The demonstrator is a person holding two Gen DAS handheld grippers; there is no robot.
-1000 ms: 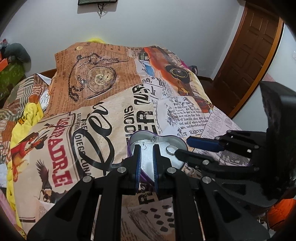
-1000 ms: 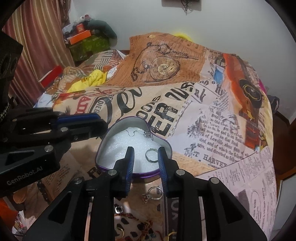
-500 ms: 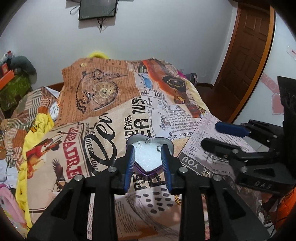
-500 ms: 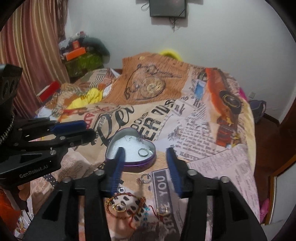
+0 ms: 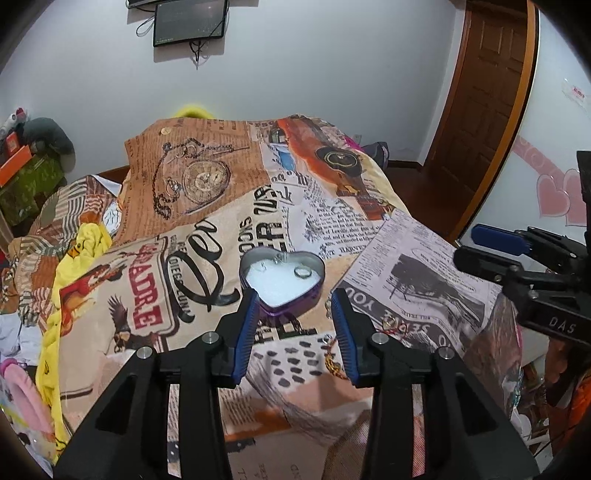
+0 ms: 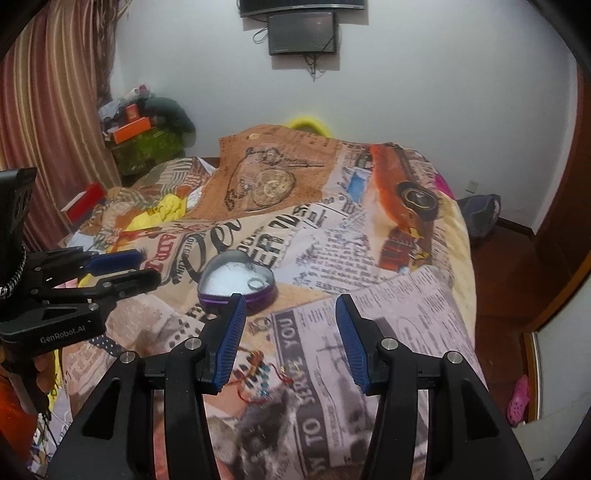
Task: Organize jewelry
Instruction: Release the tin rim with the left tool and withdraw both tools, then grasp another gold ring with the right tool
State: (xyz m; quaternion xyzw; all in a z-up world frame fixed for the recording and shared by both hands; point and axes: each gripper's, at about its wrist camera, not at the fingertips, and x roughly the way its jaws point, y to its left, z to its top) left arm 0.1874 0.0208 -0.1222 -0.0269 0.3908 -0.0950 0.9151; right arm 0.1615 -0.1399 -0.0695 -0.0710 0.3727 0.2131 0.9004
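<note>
A heart-shaped purple tin (image 5: 282, 275) with white padding lies on the bed; it also shows in the right wrist view (image 6: 236, 282). A silver ring (image 5: 302, 272) and a thin chain piece (image 5: 277, 260) lie inside it. My left gripper (image 5: 295, 306) is open and empty, held just short of the tin. My right gripper (image 6: 290, 310) is open and empty, held above loose jewelry: a red cord bracelet with beads (image 6: 258, 369), a small ring (image 6: 291, 368) and a ring (image 6: 260, 325) near the tin. Some of these pieces (image 5: 391, 326) show in the left wrist view too.
The bed carries a printed newspaper-style cover (image 5: 325, 221). Clothes and a yellow cloth (image 5: 74, 258) lie at the left. A wooden door (image 5: 484, 96) stands at the right, a wall screen (image 6: 303, 33) behind the bed. Floor and pink slippers (image 6: 519, 400) lie to the right.
Both grippers have pulled back and up from the tin and opened wide. The ring now lies in the tin, clear of my right gripper.
</note>
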